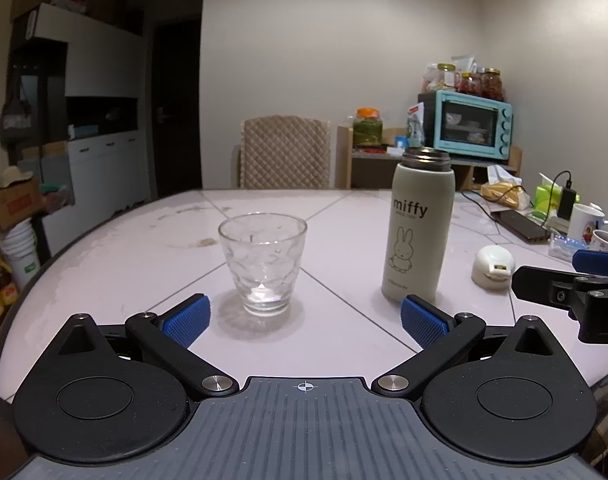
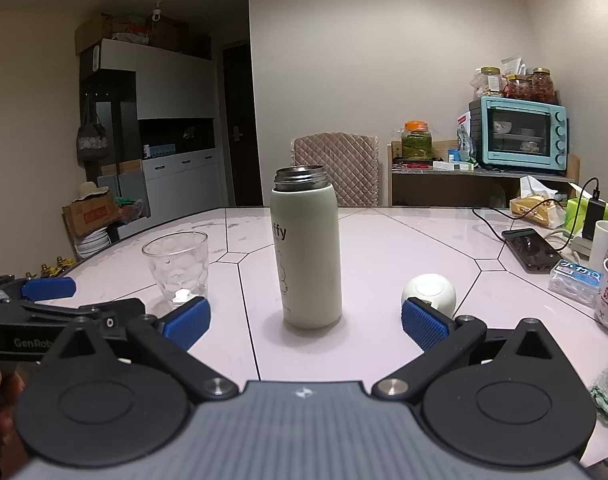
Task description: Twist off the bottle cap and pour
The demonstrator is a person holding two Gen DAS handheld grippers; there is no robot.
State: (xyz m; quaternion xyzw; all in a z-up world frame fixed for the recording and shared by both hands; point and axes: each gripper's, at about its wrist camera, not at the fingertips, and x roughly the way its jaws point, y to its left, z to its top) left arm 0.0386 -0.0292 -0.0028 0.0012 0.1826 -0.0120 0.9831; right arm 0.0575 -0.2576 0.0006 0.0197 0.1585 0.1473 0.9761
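One bottle (image 2: 308, 248): pale cream-green flask, standing upright on the table (image 2: 404, 240), cap already off, bare steel threaded neck showing. Black "miffy" print plus a line-drawn rabbit are facing the left wrist camera (image 1: 418, 226); the right wrist view is catching only "ffy". Contents not visible.

One cap (image 2: 429, 291): white, rounded, lying on the table at the bottle's 3 o'clock, near but not touching. In the left view (image 1: 493, 266) its open latch side is showing.

One glass (image 1: 263, 264): clear, dimpled, upright, looking empty, sitting at the bottle's 9 o'clock, apart from it (image 2: 177, 266).

Left gripper (image 1: 303, 320): jaws standing wide apart, gripping nothing, hovering low with the glass just ahead at 11 o'clock and the bottle at 1 o'clock. Right gripper (image 2: 303, 322): jaws spread wide too, empty, bottle dead ahead at 12 o'clock, cap just beyond its right fingertip (image 2: 424, 322). Each gripper is poking into the other's view: right one at 3 o'clock in the left view (image 1: 544, 276), left one at 9 o'clock in the right view (image 2: 92, 294).

Table clutter at 2–3 o'clock: one phone (image 2: 531, 249) on a cable, two mugs (image 2: 606, 248), a tissue pack (image 2: 575, 282). Beyond: one quilted chair (image 2: 336, 168), one teal toaster oven (image 2: 520, 138) with four jars (image 2: 516, 82) on top.
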